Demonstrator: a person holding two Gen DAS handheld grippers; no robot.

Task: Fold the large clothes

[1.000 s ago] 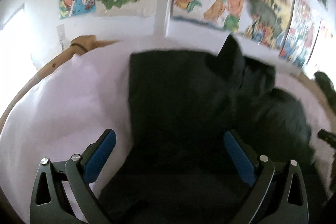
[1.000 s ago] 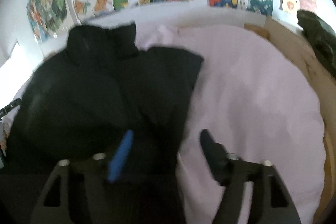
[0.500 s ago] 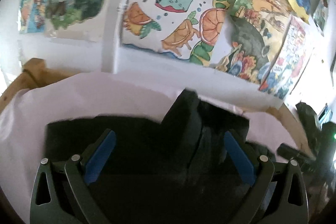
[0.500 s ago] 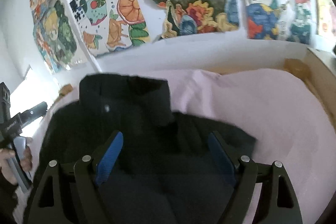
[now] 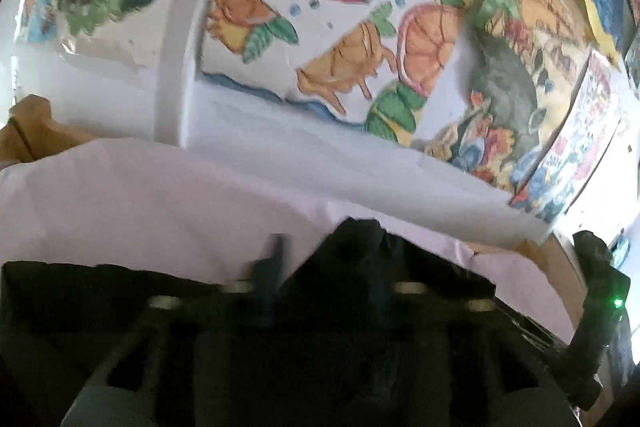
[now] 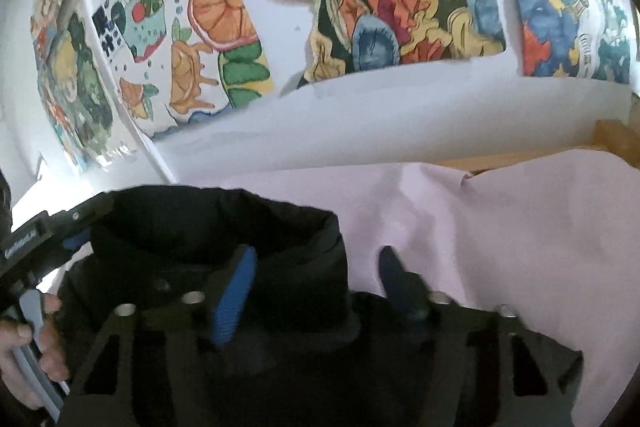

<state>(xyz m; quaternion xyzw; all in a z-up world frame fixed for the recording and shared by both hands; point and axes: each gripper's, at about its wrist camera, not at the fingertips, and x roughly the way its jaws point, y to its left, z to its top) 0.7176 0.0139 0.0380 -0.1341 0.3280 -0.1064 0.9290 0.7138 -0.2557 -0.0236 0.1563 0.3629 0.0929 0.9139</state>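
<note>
Two claws at the far edge of a black garment (image 6: 224,307) spread on a pale pink sheet (image 6: 520,247), under a wall of bright paintings (image 6: 360,7). Right gripper (image 6: 316,279) closing, its blue pad (image 6: 234,297) laid on the raised collar (image 6: 224,223) and its dark finger off the cloth edge over bare sheet, a gap left between them — not yet pinching. Left gripper (image 5: 320,267) closing too, blurred and dark against dark cloth; fingers drawn near together with a hump of fabric rising just ahead of the tips, though cannot tell whether cloth is truly caught. In the right view, a hand (image 6: 28,343) on that left tool's handle, off to the left of the collar.

Judged step: seizing the collar end for a fold. Best done by closing fully on a thick bite of fabric, both layers if possible, before any lift. Worth keeping both claws level and evenly apart — otherwise the fold line skews. Slippery padded cloth likely, so a shallow pinch could slide out
</note>
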